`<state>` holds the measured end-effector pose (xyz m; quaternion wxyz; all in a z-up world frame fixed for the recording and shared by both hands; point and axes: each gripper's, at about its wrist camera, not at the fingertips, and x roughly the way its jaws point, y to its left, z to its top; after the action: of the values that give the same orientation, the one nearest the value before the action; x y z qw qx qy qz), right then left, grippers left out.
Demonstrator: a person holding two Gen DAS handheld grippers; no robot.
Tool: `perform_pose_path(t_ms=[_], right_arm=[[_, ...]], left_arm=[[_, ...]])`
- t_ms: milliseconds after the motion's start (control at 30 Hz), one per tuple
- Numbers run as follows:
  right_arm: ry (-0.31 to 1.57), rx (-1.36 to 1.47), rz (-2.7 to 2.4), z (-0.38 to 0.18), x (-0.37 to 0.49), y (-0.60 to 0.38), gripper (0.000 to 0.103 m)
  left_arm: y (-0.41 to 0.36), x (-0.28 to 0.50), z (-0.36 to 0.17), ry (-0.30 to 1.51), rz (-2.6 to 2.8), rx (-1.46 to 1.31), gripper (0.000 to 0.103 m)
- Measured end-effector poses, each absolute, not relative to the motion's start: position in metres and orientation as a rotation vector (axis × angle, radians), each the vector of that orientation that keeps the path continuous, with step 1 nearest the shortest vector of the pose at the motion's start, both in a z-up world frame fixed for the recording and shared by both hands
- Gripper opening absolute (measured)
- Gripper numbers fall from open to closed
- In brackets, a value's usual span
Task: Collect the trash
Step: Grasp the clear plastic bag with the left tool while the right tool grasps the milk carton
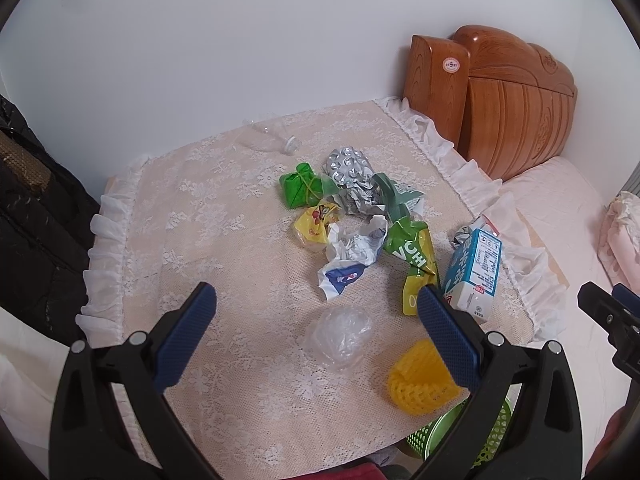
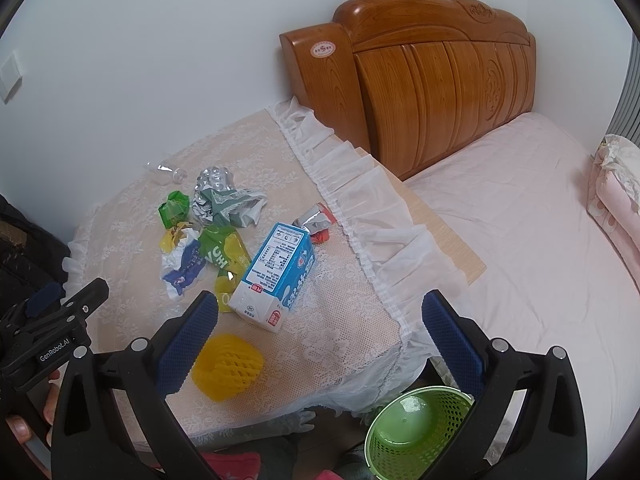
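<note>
Mostly crinkled foil wrappers [image 1: 352,184], boxy carton [image 2: 276,272].

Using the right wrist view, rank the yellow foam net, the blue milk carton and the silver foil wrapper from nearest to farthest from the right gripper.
1. Yellow foam net: just beside the right gripper's left finger, at the table's near edge.
2. Blue milk carton: lying mid-table, ahead of the gripper.
3. Silver foil wrapper: far side, near the wall.

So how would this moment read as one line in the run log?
left tool: open | right tool: open | trash: on table | green basket: empty
</note>
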<state>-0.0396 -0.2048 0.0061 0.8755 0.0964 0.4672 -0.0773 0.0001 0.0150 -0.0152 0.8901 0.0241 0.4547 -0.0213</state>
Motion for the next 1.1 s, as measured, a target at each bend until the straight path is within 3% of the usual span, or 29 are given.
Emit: perform_pose_path(t_ms=[567,667,733,833,1100], right_arm=[[1.088,0.314,-0.209,-0.056,-0.014,-0.217,0.101],[1.091,0.329,-0.220,-0.058,-0.005,-0.216,0.101],[1.087,0.331,-0.225,-0.058,0.001,-0.211,0.101],[1.093,0.335,-0.238,-0.062,0.017,-0.199,0.101],[1.161,0.306,-0.366,-0.102,0.062,-0.180,0.101]], left_arm=[[0.014,0.022,-0.114,1.138,-0.282,0.062,0.095],[0.009,0.034,-0.132,1.189,-0.301,0.082,0.074],[0.009,0.040,-0.140,1.213,-0.312,0.080,0.055],[0.015,0.042,-0.139,1.202,-0.356,0.060,0.043],[0.027,0.041,-0.119,1.113,-0.336,0.169,0.040]])
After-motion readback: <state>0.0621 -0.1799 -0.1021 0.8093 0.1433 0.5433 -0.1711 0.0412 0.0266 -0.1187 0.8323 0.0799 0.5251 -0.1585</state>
